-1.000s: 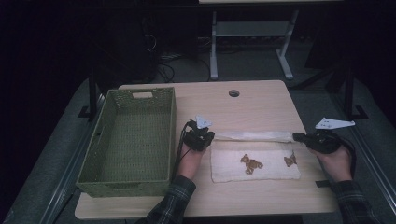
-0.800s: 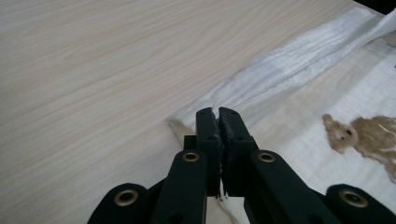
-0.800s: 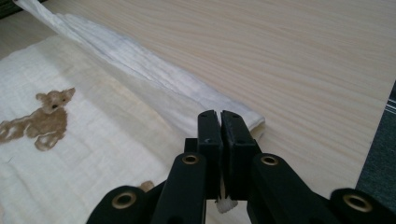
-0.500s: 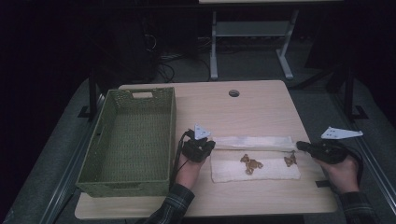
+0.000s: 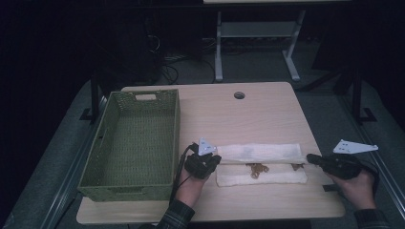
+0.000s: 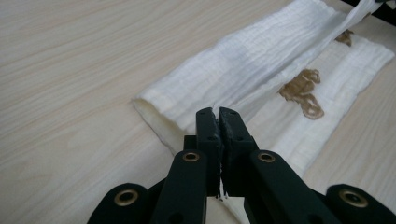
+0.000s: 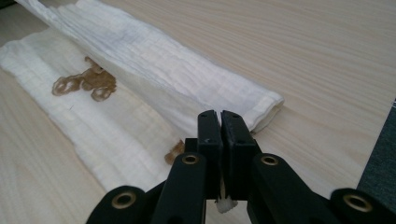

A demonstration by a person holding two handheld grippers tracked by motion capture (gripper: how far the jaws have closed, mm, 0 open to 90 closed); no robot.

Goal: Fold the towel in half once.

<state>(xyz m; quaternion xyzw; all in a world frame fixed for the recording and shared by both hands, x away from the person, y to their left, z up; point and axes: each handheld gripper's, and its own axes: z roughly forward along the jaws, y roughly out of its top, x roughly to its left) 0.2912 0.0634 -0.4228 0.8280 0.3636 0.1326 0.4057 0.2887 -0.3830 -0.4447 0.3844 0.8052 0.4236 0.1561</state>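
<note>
A white cloth (image 5: pixel 261 152) with brown figures (image 5: pixel 258 169) lies across the table's near half, its far part folded over toward me. My left gripper (image 5: pixel 217 160) is shut on the folded layer's left corner, and the cloth's edge sits pinched between its jaws (image 6: pixel 218 114). My right gripper (image 5: pixel 310 158) is shut on the right corner, where a bit of white fabric shows under its jaws (image 7: pixel 219 116). The lifted layer (image 6: pixel 261 60) stretches between the two grippers. It partly covers the brown figures (image 7: pixel 86 81).
A green woven basket (image 5: pixel 174 138) stands empty at the left, close to my left hand. The wooden table (image 5: pixel 248 114) has a round cable hole (image 5: pixel 239 95) at the back. Its right edge (image 5: pixel 329 181) lies under my right hand.
Both grippers have moved toward the near edge with the cloth's corners in them. The folded layer now reaches farther over the lower part and hides more of the brown figures.
</note>
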